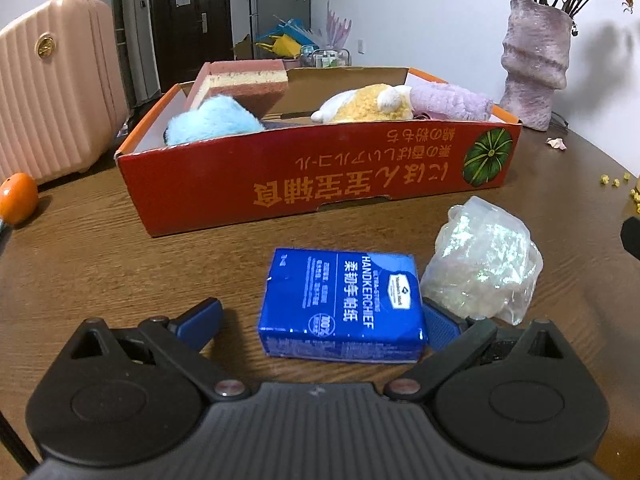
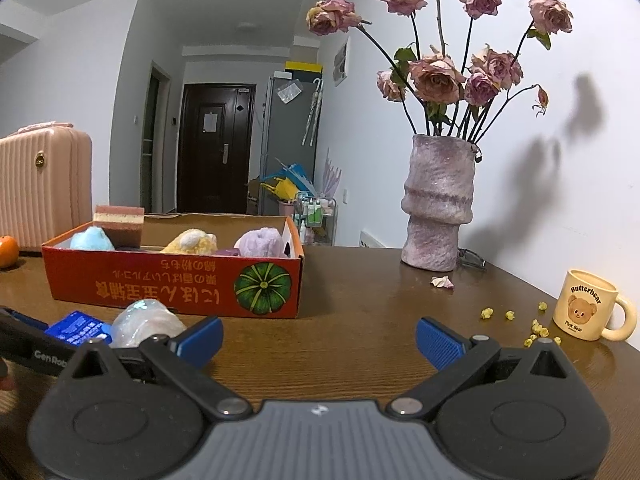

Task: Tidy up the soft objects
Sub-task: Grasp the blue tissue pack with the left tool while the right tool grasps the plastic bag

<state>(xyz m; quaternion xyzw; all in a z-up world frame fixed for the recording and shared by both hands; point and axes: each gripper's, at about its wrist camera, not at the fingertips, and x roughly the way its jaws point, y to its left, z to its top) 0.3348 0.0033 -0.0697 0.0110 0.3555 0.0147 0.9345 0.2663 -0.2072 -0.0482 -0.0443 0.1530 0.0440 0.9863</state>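
Your left gripper's right pad [image 1: 440,326] sits half hidden behind the blue handkerchief pack [image 1: 342,304], the orange [image 1: 17,198] is cut off by the frame's left edge, and in your right wrist view the box's [image 2: 172,280] small orange print stays unreadable.

The left wrist camera sat low over the table [image 1: 100,248], looking forward at the red box [image 1: 320,176] from close by. The right wrist camera looked the same way from farther back and to the right (its frame took in the vase [image 2: 438,204] and mug [image 2: 588,306]). Both views shared the box, the tissue pack [image 1: 342,304] and the door [image 2: 216,148].
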